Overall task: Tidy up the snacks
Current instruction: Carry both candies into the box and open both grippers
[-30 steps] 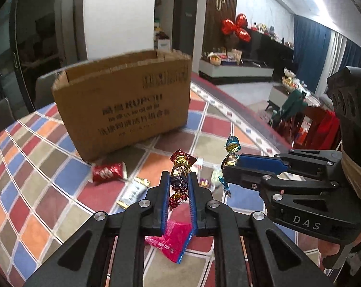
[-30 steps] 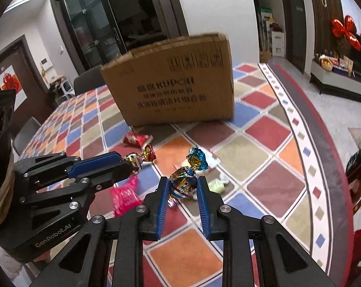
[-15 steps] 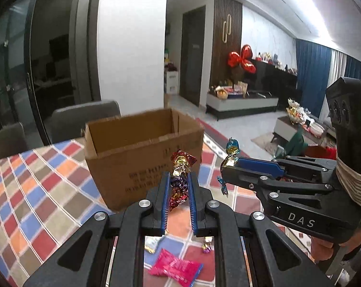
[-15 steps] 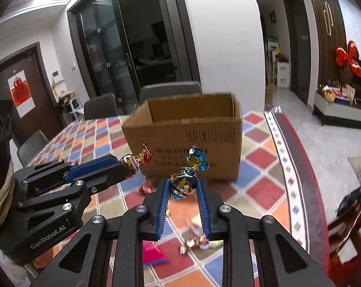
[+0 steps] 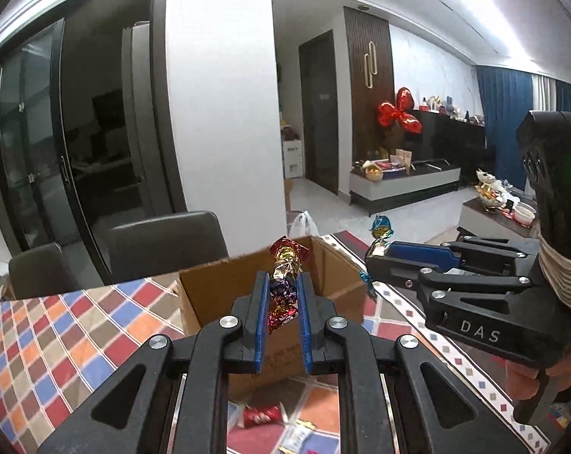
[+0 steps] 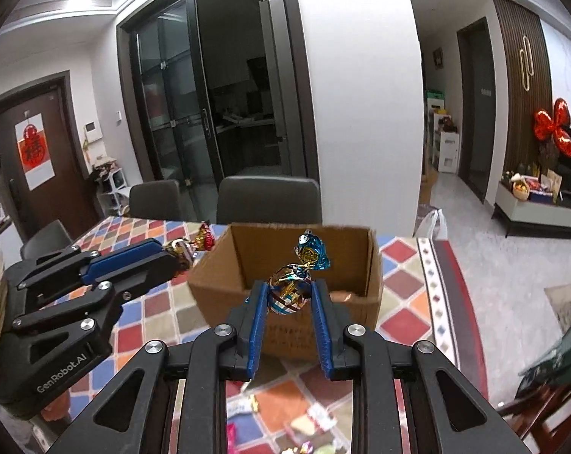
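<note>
The table [image 5: 77,325], covered in a checked cloth of red, blue, orange and brown squares, is filling the lower part of both views. Two dark chairs [image 6: 268,198] are standing at its far edge. An open cardboard box [image 6: 304,265] is sitting on the cloth, top flaps up, its inside looking bare as far as the views reach.

Left gripper [image 5: 281,287] is hanging above the near side of the box, jaws clamped on a red and gold foil candy [image 5: 285,280] that is standing upright between the blue pads. Right gripper [image 6: 287,295] is hovering just beside it, at about the same height, jaws pinching a blue and gold foil candy [image 6: 300,276], one twisted end sticking up.

Loose snacks are lying on the cloth in front of the box: a red packet [image 5: 261,414] and several blurred wrappers [image 6: 315,416].
</note>
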### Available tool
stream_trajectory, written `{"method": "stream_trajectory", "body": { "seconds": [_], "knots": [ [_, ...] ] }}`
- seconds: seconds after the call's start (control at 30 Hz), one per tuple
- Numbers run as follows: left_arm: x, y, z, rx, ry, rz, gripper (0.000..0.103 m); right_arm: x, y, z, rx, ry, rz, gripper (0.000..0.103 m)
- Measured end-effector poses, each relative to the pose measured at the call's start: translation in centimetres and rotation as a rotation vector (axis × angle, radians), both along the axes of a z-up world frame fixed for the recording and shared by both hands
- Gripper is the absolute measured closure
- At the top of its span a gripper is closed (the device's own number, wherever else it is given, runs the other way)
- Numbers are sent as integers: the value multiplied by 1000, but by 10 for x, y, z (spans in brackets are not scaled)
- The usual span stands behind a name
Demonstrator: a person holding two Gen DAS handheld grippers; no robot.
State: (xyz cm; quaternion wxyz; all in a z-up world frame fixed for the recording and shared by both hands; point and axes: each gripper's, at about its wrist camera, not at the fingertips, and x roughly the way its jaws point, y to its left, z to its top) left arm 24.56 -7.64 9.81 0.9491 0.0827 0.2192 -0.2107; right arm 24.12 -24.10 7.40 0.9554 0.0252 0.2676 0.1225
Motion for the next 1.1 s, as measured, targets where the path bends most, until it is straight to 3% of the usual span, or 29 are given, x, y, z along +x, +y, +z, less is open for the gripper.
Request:
{"method": "stream_trajectory", "body": {
  "seconds": [0.43,0.5,0.53,0.57,0.6,0.67,1.1],
  "knots": [
    [73,-7,2,-7,130,29,87,65,-1,5,-48,78,-4,78],
    [79,-9,3,1,140,47,84,73,-3,4,-52,95,-10,78],
    [83,-9,4,5,137,68,75,76,-4,4,-52,99,-21,77],
    [82,-9,4,5,134,76,62,78,-3,4,-58,98,-36,74],
    [82,-8,5,3,128,79,58,80,-3,4,-68,102,-49,70],
    [76,-6,6,9,108,82,57,80,-4,3,-74,102,-62,63],
    [-3,5,-12,43,34,97,56,9,4,-9,-74,55,-20,63]
  ]
}}
